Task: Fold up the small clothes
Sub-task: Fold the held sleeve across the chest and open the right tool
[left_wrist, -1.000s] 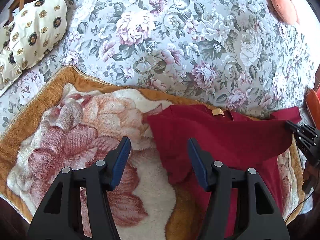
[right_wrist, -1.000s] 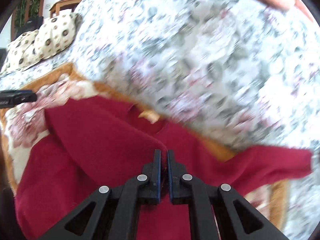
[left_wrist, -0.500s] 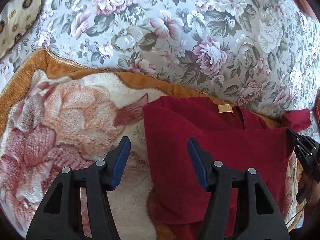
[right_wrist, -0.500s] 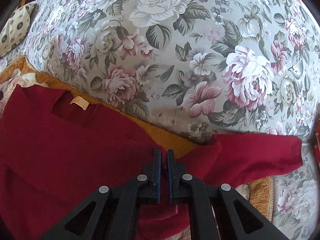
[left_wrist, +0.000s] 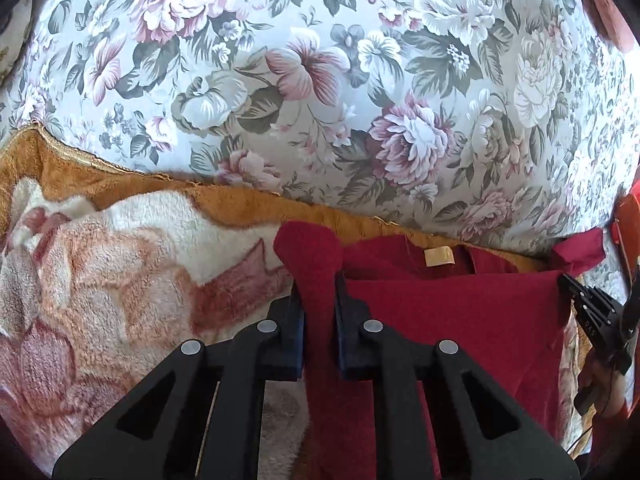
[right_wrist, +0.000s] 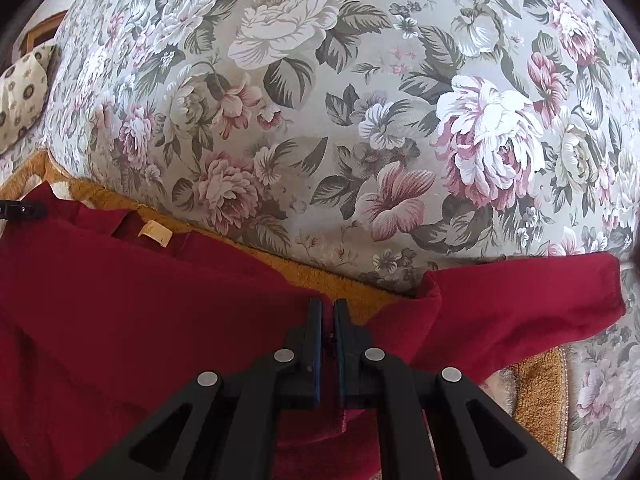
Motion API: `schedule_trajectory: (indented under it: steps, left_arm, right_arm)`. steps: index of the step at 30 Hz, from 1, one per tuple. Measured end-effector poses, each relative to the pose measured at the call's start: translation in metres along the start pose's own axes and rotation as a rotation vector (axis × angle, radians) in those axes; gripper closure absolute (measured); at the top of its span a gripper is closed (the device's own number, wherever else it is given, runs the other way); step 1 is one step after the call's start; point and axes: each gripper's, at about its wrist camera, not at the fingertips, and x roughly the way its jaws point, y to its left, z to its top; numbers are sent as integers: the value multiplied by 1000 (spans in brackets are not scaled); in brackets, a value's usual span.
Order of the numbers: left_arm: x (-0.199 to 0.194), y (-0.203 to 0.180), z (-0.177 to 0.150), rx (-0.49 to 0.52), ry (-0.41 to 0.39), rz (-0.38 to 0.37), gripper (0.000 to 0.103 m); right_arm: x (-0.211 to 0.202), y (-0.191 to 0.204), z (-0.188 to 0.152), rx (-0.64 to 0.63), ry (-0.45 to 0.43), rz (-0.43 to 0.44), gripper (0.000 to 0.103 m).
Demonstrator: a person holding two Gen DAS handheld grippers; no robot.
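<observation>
Red garment held at both upper corners, spread on the fleece blanket (left_wrist: 120, 264).

Left gripper (left_wrist: 319, 288) and right gripper (right_wrist: 327, 312) are clamped on the red garment (left_wrist: 440, 312); an uneven lift could skew the fold.

Left tool (left_wrist: 319, 300), wide apart a second ago beside the red shirt (left_wrist: 440, 320), has dropped onto its left edge and clamped a bunched fold. Right tool (right_wrist: 327, 320) brought the folded shirt layer down flat; pillow left the left view.
</observation>
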Motion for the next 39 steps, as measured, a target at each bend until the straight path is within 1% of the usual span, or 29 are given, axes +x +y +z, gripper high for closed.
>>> schedule_trajectory:
  steps: [2,3,4,5,7,9,10,12,13,14,16,19,20,21,22,23,24,26,28,29,30,31,33,34,35,37,39]
  left_arm:
    - [13,5,-5,14,28,15,93]
    - [23,10,-9,8,61,32,92]
    - [29,16,-11,-10,74,37,92]
    - [32,22,-12,-38,71,16,92]
    - [29,31,-9,-84,63,-37,92]
    - [21,33,-8,-94,76,-38,89]
    - [15,32,-8,-87,79,-39,89]
    - [-5,25,-12,-46,68,-24,88]
    - [-15,22,-15,-27,63,-9,88]
    - [-24,18,-20,-11,63,-6,88]
    - [-43,14,-36,2,70,-7,88]
    - [-64,9,-64,8,93,-23,88]
    - [-70,7,-74,10,98,-27,84]
    - [-73,0,-86,15,107,-32,77]
    - [-76,-3,-95,13,111,-45,73]
    - [-78,-7,-105,8,117,-61,66]
    - [-77,-11,-117,2,132,-68,65]
    - [-71,-17,-135,9,153,-48,64]
    - [-57,-22,-151,35,196,26,64]
    - [-56,-23,-156,36,187,41,64]
    - [-59,-25,-158,45,160,49,64]
    - [-62,-29,-158,56,166,63,64]
    - [-69,-34,-154,61,169,76,65]
    - [-73,-37,-151,65,162,71,65]
    - [-78,-40,-148,75,151,63,65]
    - [-91,-50,-140,102,108,62,65]
    - [-98,-62,-135,124,75,47,64]
  right_arm:
    - [16,6,-6,4,35,-3,98]
    - [27,10,-10,-3,64,-1,98]
    - [39,16,-15,-17,94,-2,98]
    - [45,21,-17,-31,103,-10,98]
    - [42,26,-16,-66,94,-35,98]
    - [30,22,-11,-32,123,-1,96]
    - [19,20,-10,2,123,33,94]
    - [-8,22,-14,55,124,161,93]
    - [-20,29,-17,70,134,255,93]
    - [-32,41,-22,85,145,368,93]
    - [-49,70,-34,96,149,512,93]
    - [-58,122,-47,61,163,609,93]
    - [-59,139,-49,37,168,618,93]
    - [-60,154,-51,13,168,609,93]
    - [-61,164,-53,0,164,600,93]
    - [-63,175,-56,-5,162,597,93]
    - [-62,184,-61,-2,167,593,93]
    - [-59,197,-72,-15,199,569,93]
    - [-58,208,-85,-37,197,541,93]
    - [-62,208,-87,-48,179,533,93]
    - [-67,207,-87,-55,188,537,93]
    - [-72,203,-86,-51,196,547,93]
    - [-83,187,-85,-44,178,547,93]
    - [-90,177,-85,-49,161,522,93]
    - [-97,166,-86,-56,139,475,93]
    - [-106,141,-89,-61,113,396,93]
    - [-106,117,-96,-62,125,318,93]
